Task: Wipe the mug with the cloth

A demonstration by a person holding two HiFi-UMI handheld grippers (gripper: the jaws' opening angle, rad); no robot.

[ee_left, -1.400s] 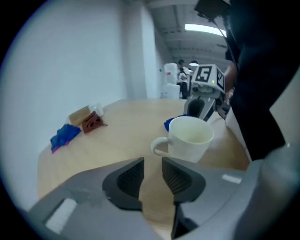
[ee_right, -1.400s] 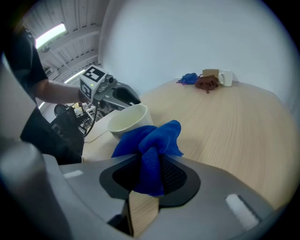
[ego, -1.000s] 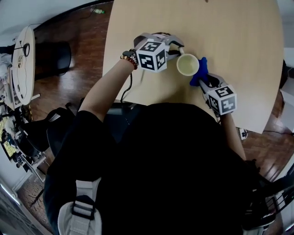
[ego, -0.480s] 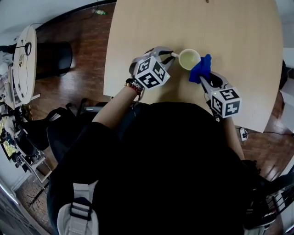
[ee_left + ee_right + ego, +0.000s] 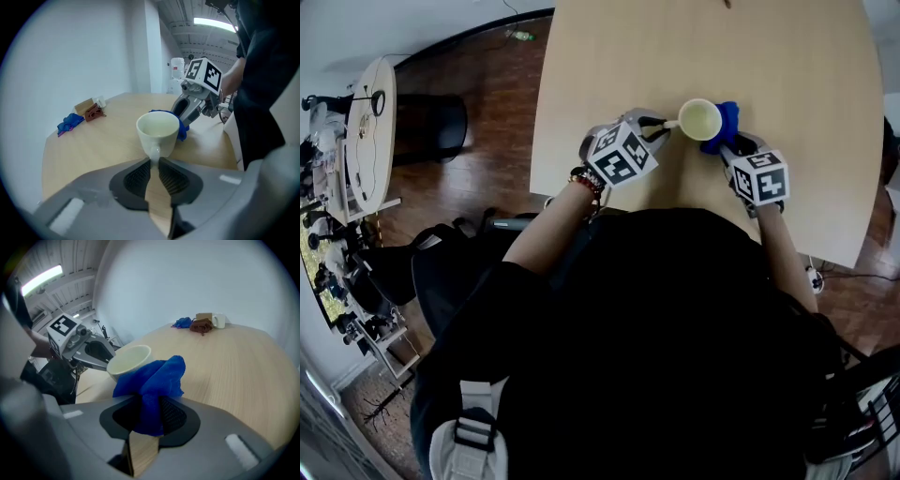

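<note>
The left gripper [image 5: 154, 161] is closing its jaws on the thin handle of the cream ceramic mug [image 5: 158, 130]. Only the tips of the ribbed pads nip the handle, and the cup stands upright just ahead of them on the light wooden table [image 5: 93, 145]. The right gripper [image 5: 150, 401] has its jaws clamped tight on the bunched blue microfibre cloth [image 5: 152, 376]. The cloth's loose end spills forward past the jaws and lies against the mug's wall, on the side away from the left gripper.

The likely trouble is that shallow tip hold. A firm sideways rub from the cloth could twist the mug about its handle, or pop the handle out of the pads so the cup slides or tips. The cloth is also held as a wad, so too deep a push could bring the hard jaws against the ceramic instead of the fabric, or the wad could work loose
</note>
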